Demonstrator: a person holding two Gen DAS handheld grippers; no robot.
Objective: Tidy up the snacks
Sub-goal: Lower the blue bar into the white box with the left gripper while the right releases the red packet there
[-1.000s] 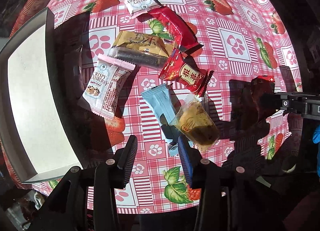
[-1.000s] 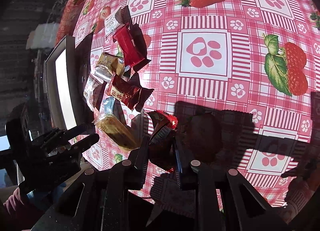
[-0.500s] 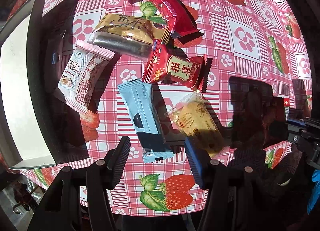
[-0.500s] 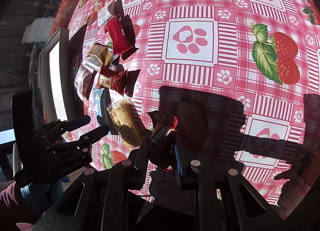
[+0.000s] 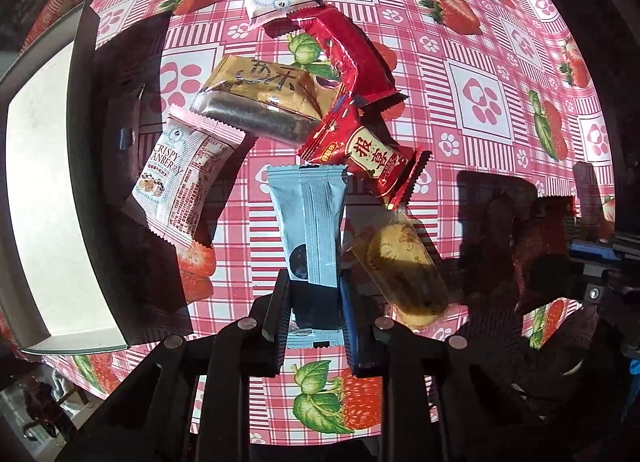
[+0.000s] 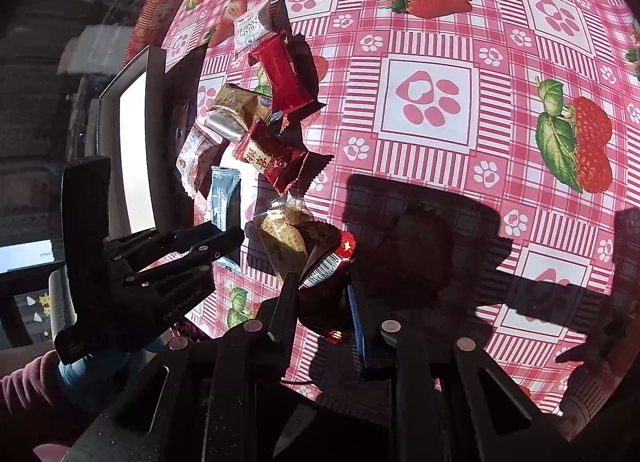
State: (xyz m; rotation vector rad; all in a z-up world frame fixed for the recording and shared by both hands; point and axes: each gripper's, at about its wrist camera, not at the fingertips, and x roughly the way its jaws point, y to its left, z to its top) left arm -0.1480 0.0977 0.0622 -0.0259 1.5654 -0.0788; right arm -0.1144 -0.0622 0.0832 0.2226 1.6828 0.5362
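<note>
- Where the strawberry-and-paw-print tablecloth [image 5: 486, 100] is lit by hard sunlight, a loose cluster of wrapped snacks is seen just beside a white tray with a dark rim [image 5: 82, 134].
- The left gripper [image 5: 314, 312] is pointed down at the cloth, and its fingers are closed on the lower end of a light blue packet [image 5: 310, 218]. A raised back seam runs the length of this packet, and a dark round mark is printed near the gripped end.
- A clear-wrapped yellow pastry [image 5: 404, 266] lies just right of the blue packet.
- A red packet with gold characters [image 5: 362, 152], a plain red packet [image 5: 348, 58], a gold packet [image 5: 266, 96] and two white cranberry packets [image 5: 184, 174] are spread further up.
- The right gripper [image 6: 320, 308] is clamped on a small red wrapper [image 6: 328, 262] with a barcode, held above the cloth.
</note>
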